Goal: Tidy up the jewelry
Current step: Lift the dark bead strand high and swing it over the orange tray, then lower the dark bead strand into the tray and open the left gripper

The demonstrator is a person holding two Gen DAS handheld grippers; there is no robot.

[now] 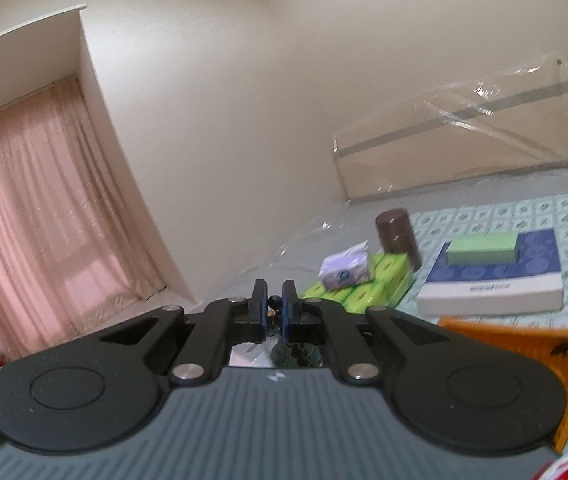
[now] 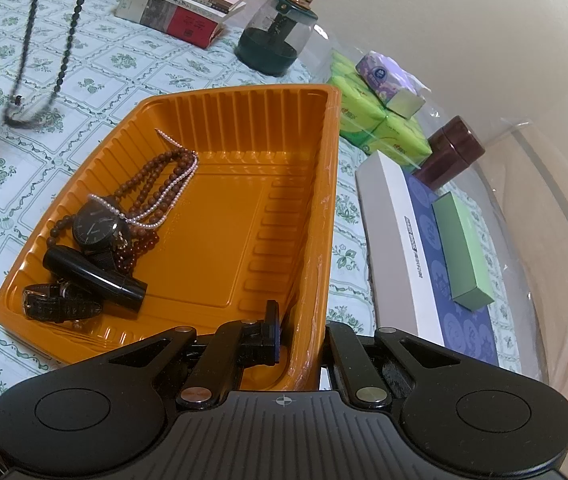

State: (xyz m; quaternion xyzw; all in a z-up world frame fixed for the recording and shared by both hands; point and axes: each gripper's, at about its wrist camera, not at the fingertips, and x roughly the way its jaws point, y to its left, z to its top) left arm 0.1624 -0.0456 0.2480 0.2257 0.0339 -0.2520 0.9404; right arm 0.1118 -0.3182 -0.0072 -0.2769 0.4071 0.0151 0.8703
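Observation:
My left gripper (image 1: 275,292) is raised and points almost level, shut on a dark bead (image 1: 275,301) of a black bead necklace. In the right wrist view that necklace (image 2: 66,50) hangs as a long loop above the tablecloth, left of the orange tray (image 2: 244,90). My right gripper (image 2: 300,336) is shut on the tray's near right wall, with one finger (image 2: 272,332) inside and the other hidden behind the wall. In the tray lie a black watch (image 2: 96,228), a brown bead necklace (image 2: 156,184), a pearl strand (image 2: 182,184), a black tube (image 2: 92,274) and a black strap (image 2: 60,300).
On the floral tablecloth (image 2: 24,160) stand a stack of books (image 2: 180,8), a glass-domed dark green jar (image 2: 276,40), green and purple tissue packs (image 2: 380,128), a brown canister (image 2: 452,152), and a white-and-blue book (image 2: 404,240) with a green box (image 2: 460,248) on it. A pink curtain (image 1: 32,200) hangs beyond.

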